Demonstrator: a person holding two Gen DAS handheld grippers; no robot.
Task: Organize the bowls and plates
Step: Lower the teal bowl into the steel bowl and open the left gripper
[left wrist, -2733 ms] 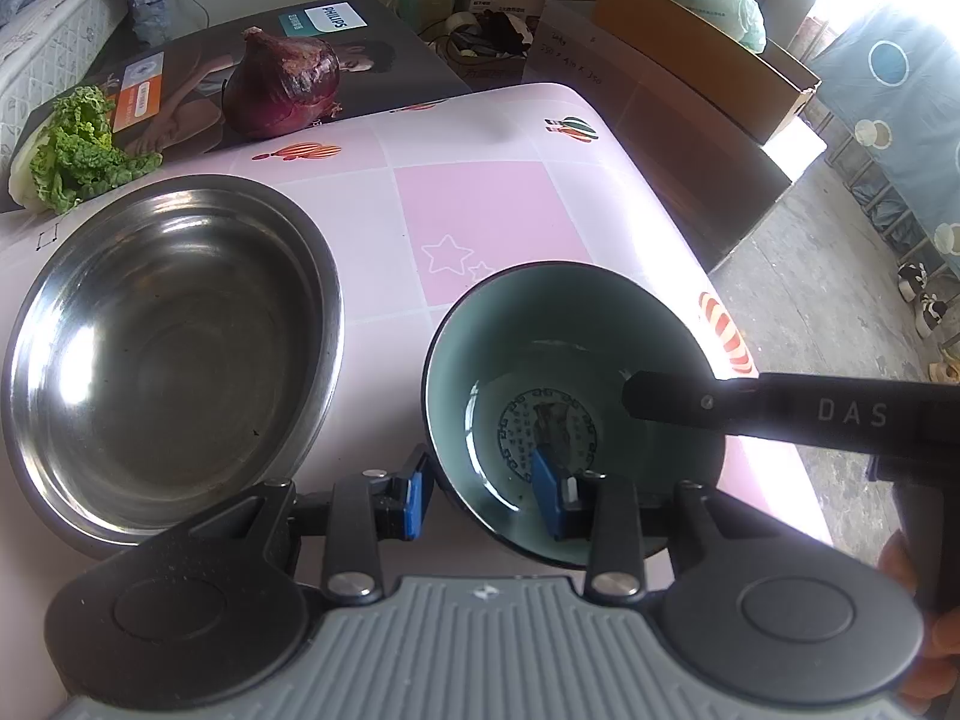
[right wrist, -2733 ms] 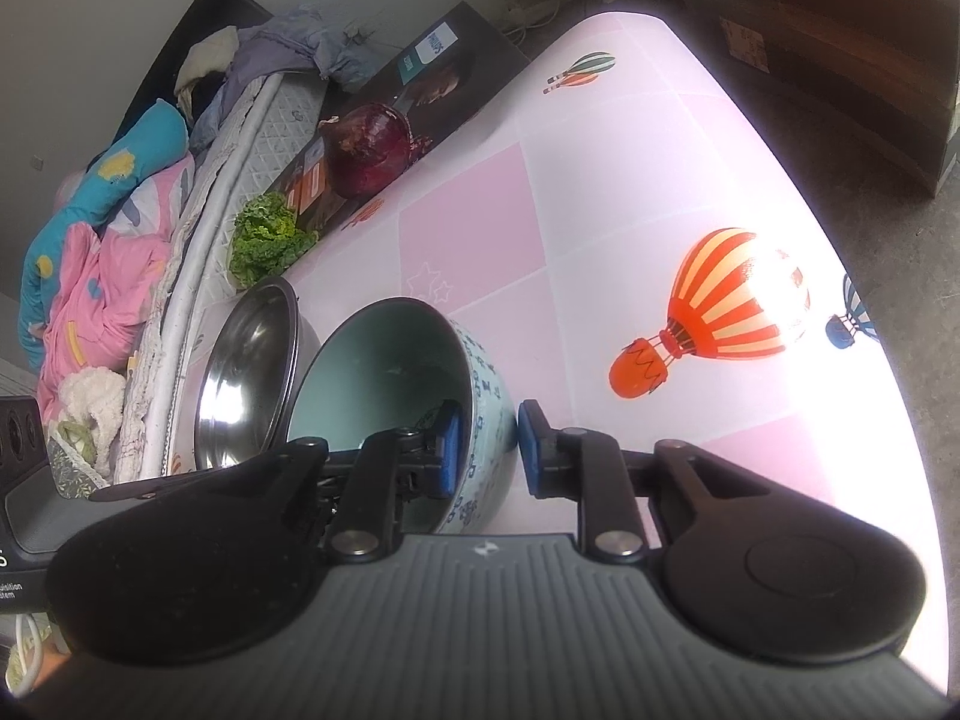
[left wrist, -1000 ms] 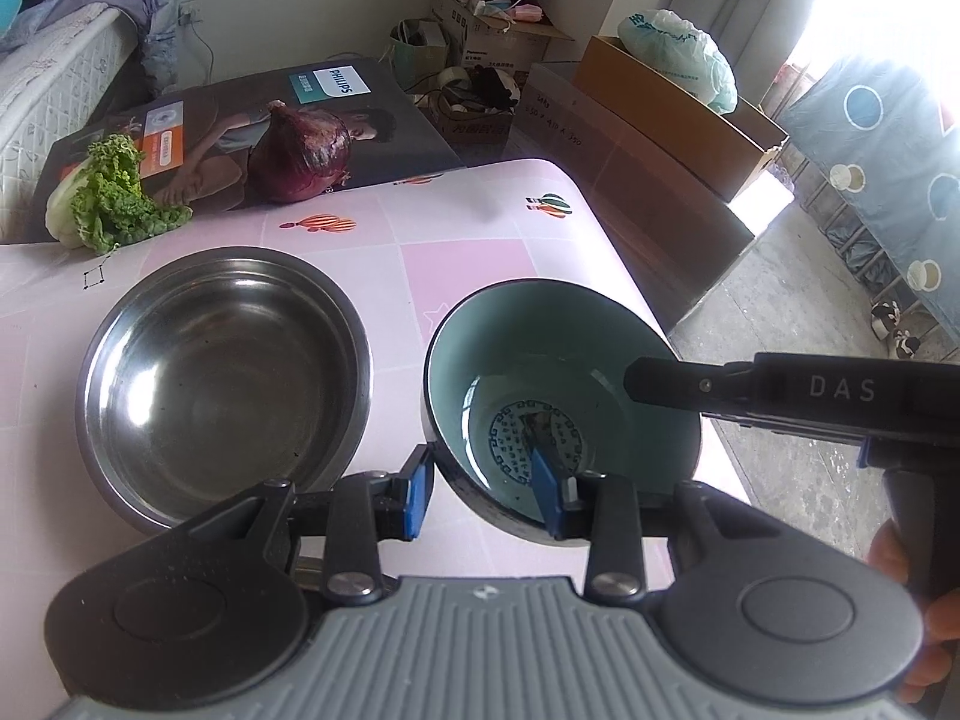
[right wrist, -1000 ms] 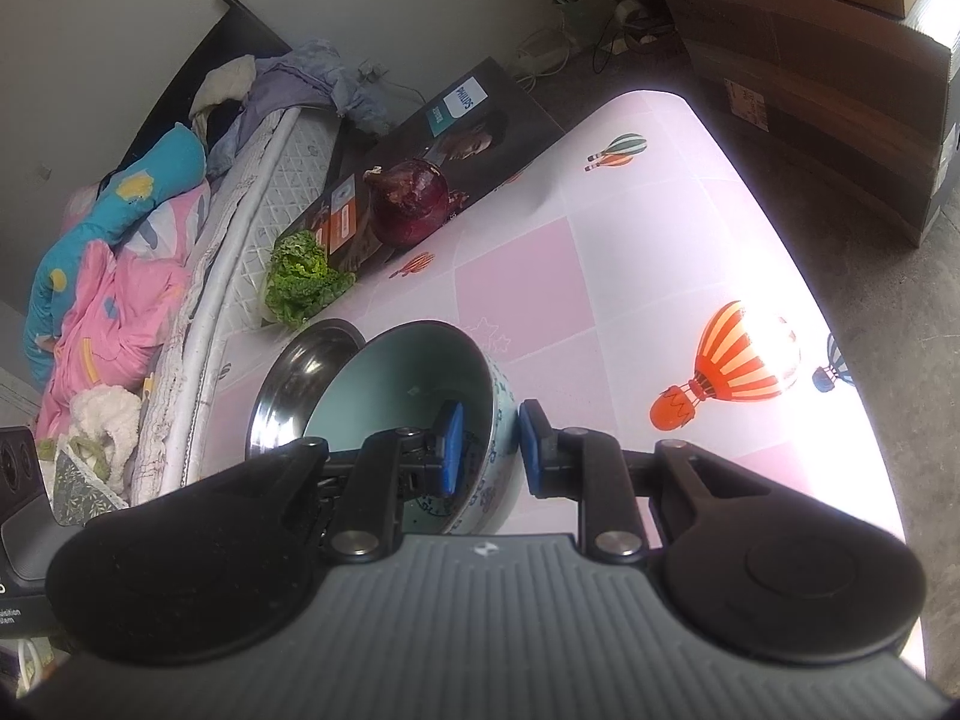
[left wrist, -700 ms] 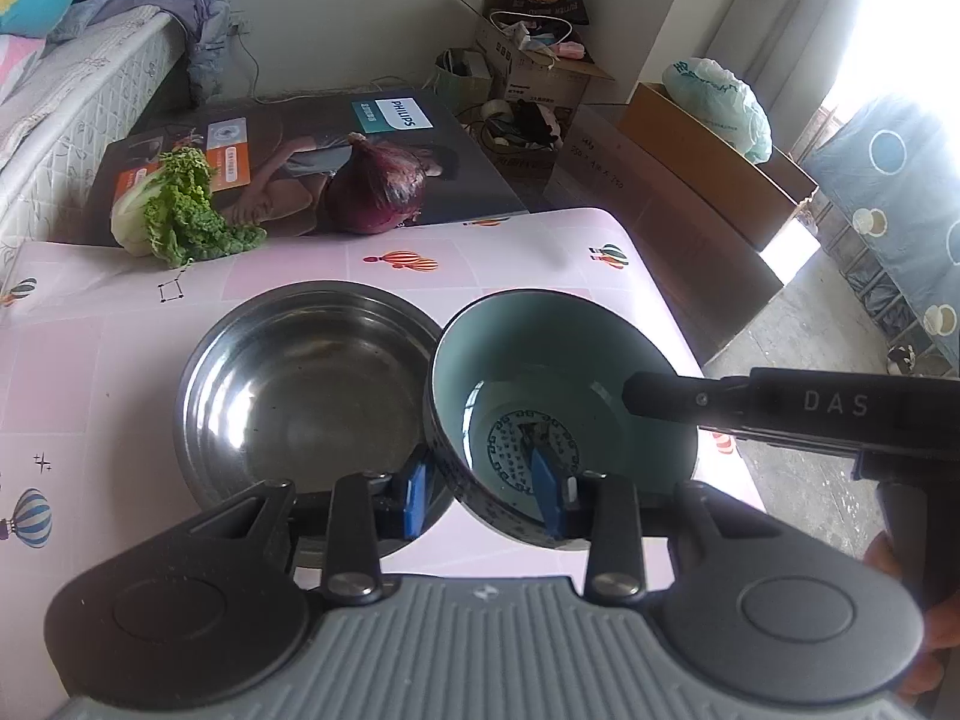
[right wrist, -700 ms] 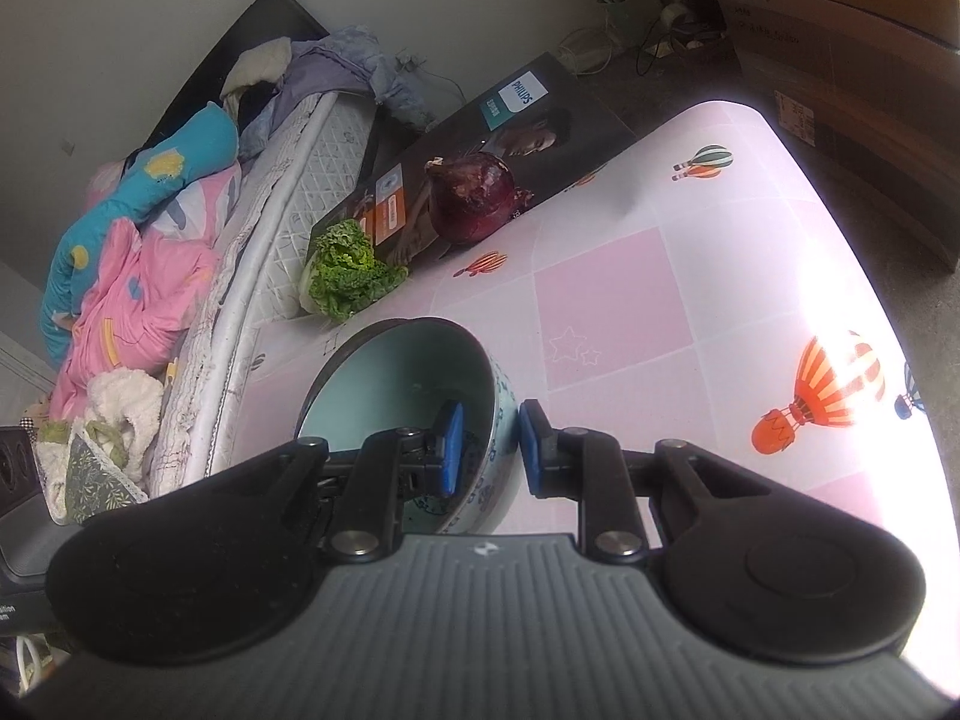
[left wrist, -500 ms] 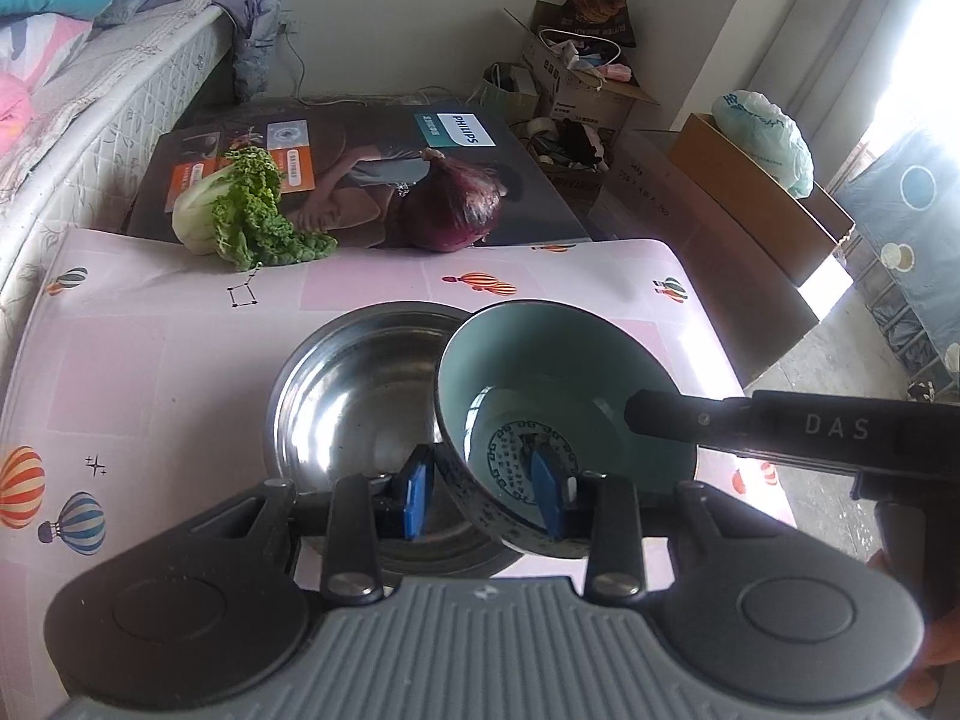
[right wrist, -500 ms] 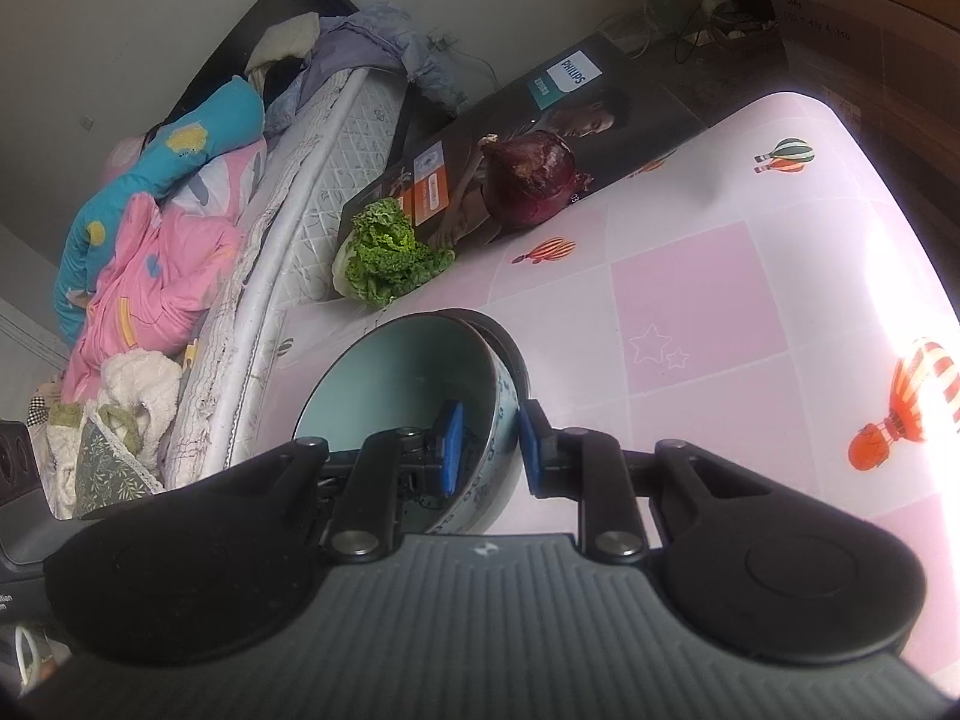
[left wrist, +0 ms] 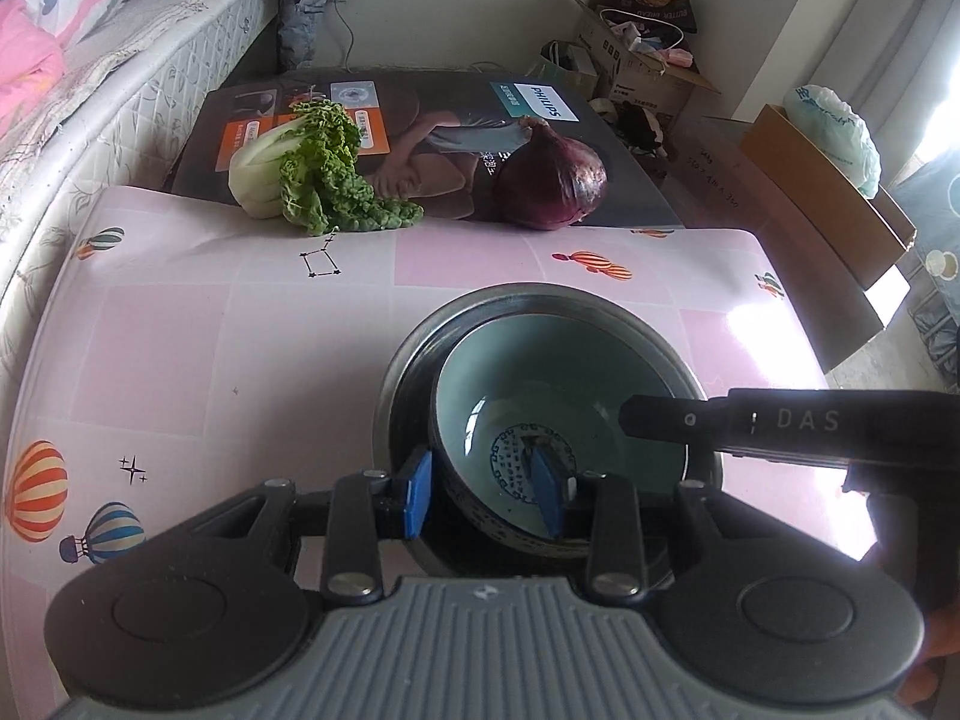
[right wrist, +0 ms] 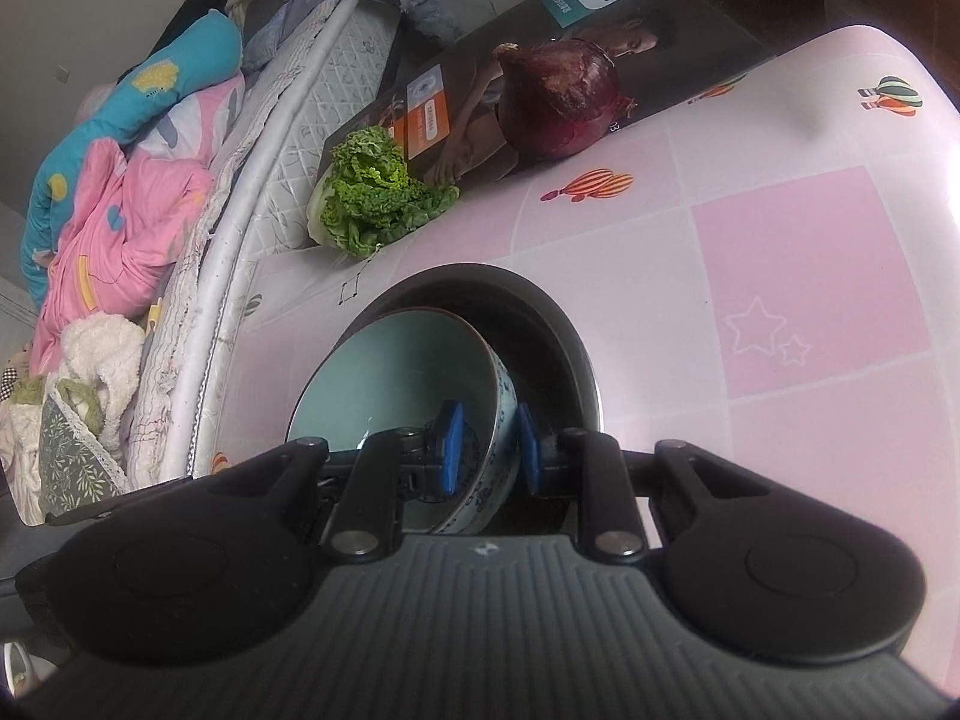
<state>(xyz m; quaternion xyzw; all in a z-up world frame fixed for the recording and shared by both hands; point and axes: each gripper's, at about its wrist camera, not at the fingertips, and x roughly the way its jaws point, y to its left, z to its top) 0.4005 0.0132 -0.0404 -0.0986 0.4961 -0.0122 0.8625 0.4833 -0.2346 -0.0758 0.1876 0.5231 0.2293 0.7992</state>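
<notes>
the teal ceramic bowl (left wrist: 558,402), stiff, glazed, likely slippery and chippable, is held low centre of frame over the steel bowl (left wrist: 600,309), its rim pinched by the left gripper (left wrist: 483,495) and right gripper (right wrist: 486,447), both narrowly closed

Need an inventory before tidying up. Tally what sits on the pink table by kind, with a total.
Bowls: 2 (teal ceramic bowl, steel bowl)
Vegetables: 2 (red onion, leafy cabbage)
Total: 4
</notes>
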